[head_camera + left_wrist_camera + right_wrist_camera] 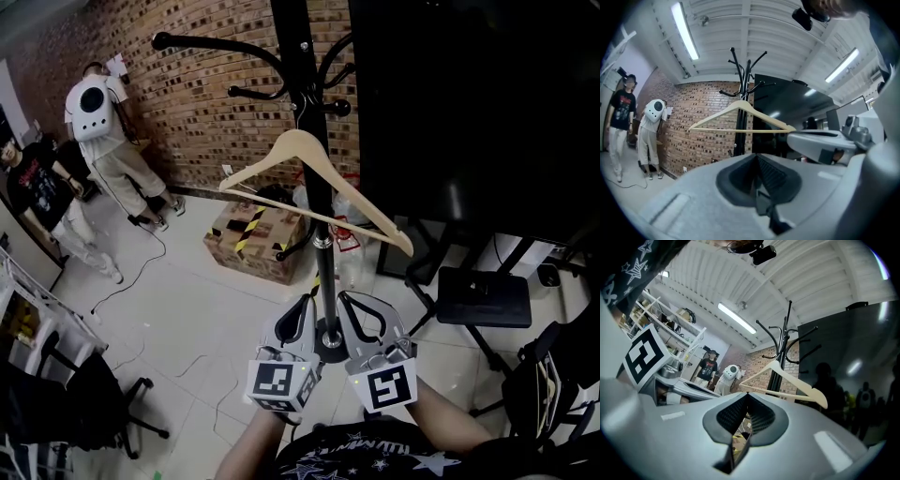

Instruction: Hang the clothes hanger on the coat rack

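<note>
clothes hanger (302,141) hangs by its hook on an upper prong of the coat rack (292,37); left claw (305,314) and right claw (354,314) both pinched together, empty, well below it beside the pole; hanging looks done; nothing left that I can see

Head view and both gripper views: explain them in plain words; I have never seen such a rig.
No robot here: a person holds a hand-held gripper in each hand. The head view looks down from the person's head at the left gripper and right gripper. Each gripper view comes from a camera riding on that gripper, looking along its jaws. Both are shut and hold nothing. A wooden hanger hangs on the black coat rack. On the floor sits a cardboard box.
</note>
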### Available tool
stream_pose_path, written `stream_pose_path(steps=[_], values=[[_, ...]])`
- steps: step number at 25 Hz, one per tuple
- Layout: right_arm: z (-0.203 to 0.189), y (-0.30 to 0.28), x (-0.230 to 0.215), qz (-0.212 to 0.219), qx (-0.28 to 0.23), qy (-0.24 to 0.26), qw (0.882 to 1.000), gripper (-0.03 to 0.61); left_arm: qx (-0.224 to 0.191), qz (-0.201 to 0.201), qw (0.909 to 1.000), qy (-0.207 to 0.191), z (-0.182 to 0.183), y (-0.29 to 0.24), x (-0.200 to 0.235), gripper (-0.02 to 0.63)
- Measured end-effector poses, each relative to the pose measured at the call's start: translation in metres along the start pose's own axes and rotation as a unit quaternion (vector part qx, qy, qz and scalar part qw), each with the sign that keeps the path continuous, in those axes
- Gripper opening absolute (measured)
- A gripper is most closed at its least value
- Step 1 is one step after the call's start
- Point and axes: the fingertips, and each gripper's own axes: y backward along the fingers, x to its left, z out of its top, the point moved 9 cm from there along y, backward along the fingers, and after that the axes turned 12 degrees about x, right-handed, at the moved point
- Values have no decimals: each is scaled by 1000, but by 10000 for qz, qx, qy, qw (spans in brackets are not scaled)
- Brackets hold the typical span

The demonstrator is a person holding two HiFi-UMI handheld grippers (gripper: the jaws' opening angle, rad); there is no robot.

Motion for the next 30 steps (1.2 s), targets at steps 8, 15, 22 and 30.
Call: stream_pose_path(steps=[8,15,22,30], values=[[-12,-5,2,299,123,-277,9991,6,79,122,9998,98,-6,1,-4,5],[-16,-10,-1,327,141,-182,9992,6,3,142,9999,27,0,-3,-10,5],[-19,-13,-3,361,171,-351,9986,6,-42,156,9998,63,7,-2,-13,5],[-21,-13,-11,317,218,-440,9983,6,-140,171,9998,-11,4,-5,-11,5]])
